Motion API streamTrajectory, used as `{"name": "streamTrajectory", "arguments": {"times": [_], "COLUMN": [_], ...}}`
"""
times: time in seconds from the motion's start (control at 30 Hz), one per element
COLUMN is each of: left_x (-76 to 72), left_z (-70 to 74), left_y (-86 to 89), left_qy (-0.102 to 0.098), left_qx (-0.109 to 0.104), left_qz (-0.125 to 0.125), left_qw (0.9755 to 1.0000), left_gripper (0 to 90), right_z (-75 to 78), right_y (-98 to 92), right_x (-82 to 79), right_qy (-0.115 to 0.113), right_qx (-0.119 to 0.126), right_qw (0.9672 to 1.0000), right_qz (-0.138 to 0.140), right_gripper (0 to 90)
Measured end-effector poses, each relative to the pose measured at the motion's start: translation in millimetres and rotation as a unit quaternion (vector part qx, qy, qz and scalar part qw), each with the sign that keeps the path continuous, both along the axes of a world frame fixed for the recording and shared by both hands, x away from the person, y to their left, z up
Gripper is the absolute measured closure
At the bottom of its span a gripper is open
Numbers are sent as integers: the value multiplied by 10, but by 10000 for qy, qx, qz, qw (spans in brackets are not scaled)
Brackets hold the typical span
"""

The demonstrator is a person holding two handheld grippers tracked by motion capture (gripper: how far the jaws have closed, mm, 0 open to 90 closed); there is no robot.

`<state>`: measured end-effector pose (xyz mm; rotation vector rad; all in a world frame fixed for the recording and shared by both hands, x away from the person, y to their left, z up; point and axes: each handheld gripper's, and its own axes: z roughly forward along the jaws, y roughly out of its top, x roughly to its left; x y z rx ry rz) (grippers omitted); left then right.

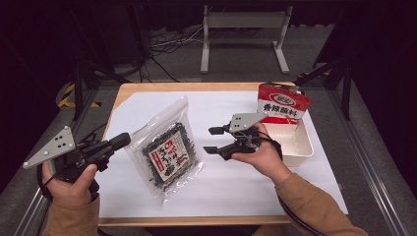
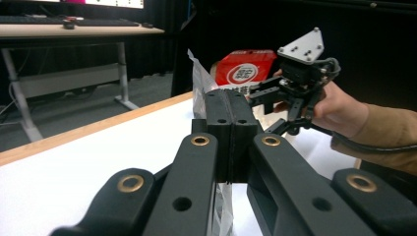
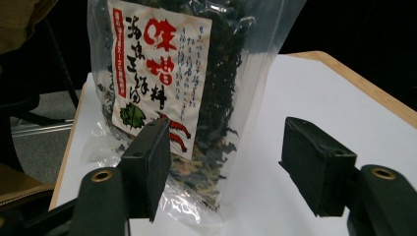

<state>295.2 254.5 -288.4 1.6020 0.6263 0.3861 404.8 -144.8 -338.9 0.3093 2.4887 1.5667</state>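
A clear bag of dark dried seaweed with a red-and-white label stands propped on the white sheet, left of centre. My left gripper reaches its left edge. In the left gripper view the left gripper has its jaws pressed together on the bag's clear plastic edge. My right gripper hovers just right of the bag, its jaws wide apart. The right gripper holds nothing, and the seaweed bag stands beyond it. A red snack bag stands in a white tray.
A white sheet covers the wooden table. The tray sits at the right edge, behind my right hand. A grey metal stand and cables are on the floor beyond the table. Rails run along both sides.
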Motion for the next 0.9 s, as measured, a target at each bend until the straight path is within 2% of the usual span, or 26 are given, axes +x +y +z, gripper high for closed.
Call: {"name": "streamTrajectory", "arguments": {"times": [0.3,0.63,0.77,0.9], "left_x": [-53,-77,-72,-69], "left_z": [23,30,26,23], "left_y": [-58,-99,-91,-92], "left_qy": [-45,-60,-42,-44], "left_qx": [9,9,-17,-14], "left_qz": [-197,-279,-299,-304], "left_qw": [9998,9996,9995,9995], "left_gripper": [900,900,900,900], "right_z": [39,-1,-24,-39], "right_y": [142,278,347,416], "right_x": [97,223,277,315], "right_qy": [2,1,-12,41], "right_qx": [53,37,8,84], "right_qw": [9998,9996,9991,9985], "right_qz": [191,278,418,531], "right_gripper": [325,309,305,295]}}
